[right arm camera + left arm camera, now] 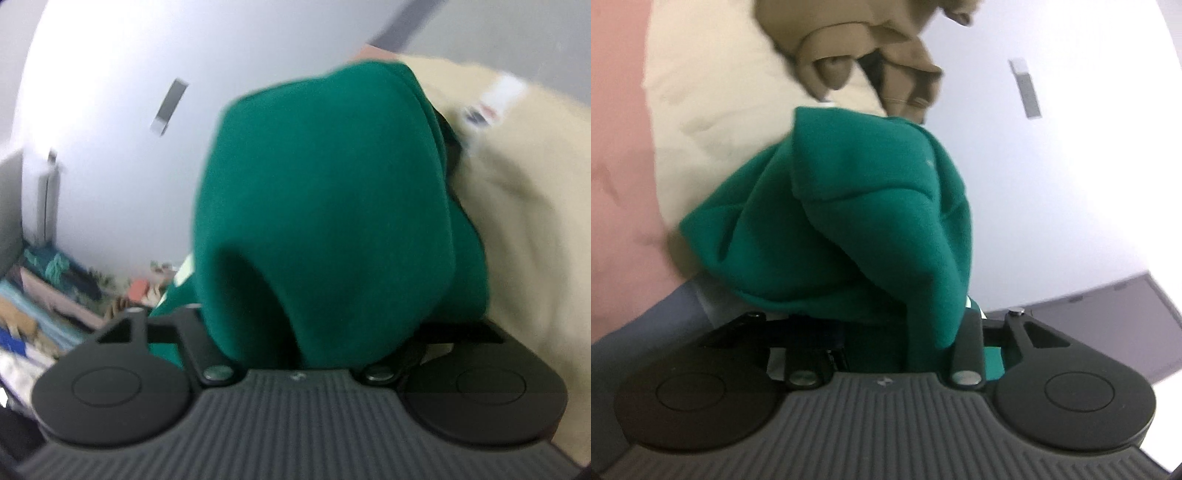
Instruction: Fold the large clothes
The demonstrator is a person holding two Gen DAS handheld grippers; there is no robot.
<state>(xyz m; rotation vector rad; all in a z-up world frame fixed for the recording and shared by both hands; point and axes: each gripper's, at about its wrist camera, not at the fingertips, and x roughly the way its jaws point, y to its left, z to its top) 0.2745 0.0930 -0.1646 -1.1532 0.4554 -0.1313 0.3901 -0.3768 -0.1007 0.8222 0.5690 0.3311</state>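
Both the left gripper point(882, 332) and right gripper point(306, 332) clench the green garment point(849, 221), lifted for spreading flat next.

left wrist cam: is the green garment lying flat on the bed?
No. The green garment is bunched up in thick folds right at the left gripper, draped over its fingers rather than spread out on the cream sheet.

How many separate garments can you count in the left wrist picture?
2. A green garment bunched right in front of the left gripper, and a tan garment lying crumpled on the cream bedding beyond. Others may be hidden.
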